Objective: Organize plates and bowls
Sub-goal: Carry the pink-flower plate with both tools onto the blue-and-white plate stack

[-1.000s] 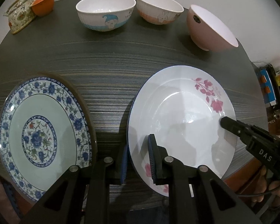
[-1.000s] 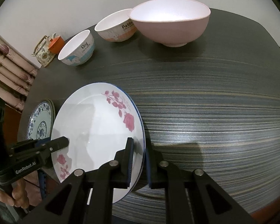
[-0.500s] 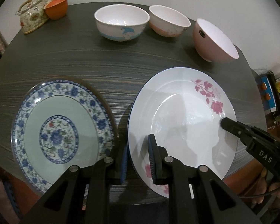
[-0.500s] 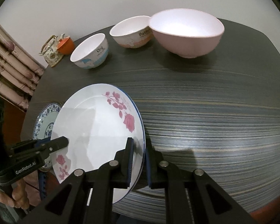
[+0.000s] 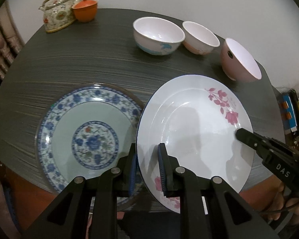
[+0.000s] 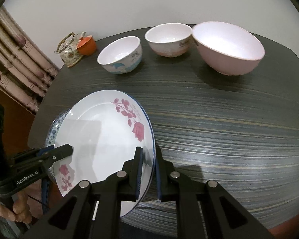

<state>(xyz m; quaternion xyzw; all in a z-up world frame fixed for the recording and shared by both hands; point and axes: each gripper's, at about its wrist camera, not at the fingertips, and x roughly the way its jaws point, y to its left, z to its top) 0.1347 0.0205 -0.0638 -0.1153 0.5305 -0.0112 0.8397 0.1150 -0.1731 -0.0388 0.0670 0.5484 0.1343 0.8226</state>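
Both grippers hold one white plate with pink flowers (image 5: pixel 193 131) (image 6: pixel 101 145) slightly tilted above the dark table (image 5: pixel 89 59). My left gripper (image 5: pixel 147 153) (image 6: pixel 67 150) is shut on its left rim, one finger above and one below. On the opposite rim my right gripper (image 6: pixel 149 157) (image 5: pixel 241 134) is shut the same way. A blue-patterned plate (image 5: pixel 85 131) (image 6: pixel 53 131) lies flat on the table to the left, and the white plate's left edge overlaps it. Three bowls stand in a row at the back: blue-decorated (image 5: pixel 158 35), pink-banded (image 5: pixel 200 37), large plain pink (image 5: pixel 239 59).
A flowered teapot (image 5: pixel 56 12) and an orange cup (image 5: pixel 84 10) sit at the table's far left corner. A curtain (image 6: pixel 14 59) hangs beyond the left edge. Boxes (image 5: pixel 289 111) lie off the right edge. Bare striped tabletop (image 6: pixel 229 119) stretches right of the white plate.
The two grippers have carried the white plate up and leftward. The blue plate has come closer, and the white plate's edge now overlaps it. Both grips are unchanged.
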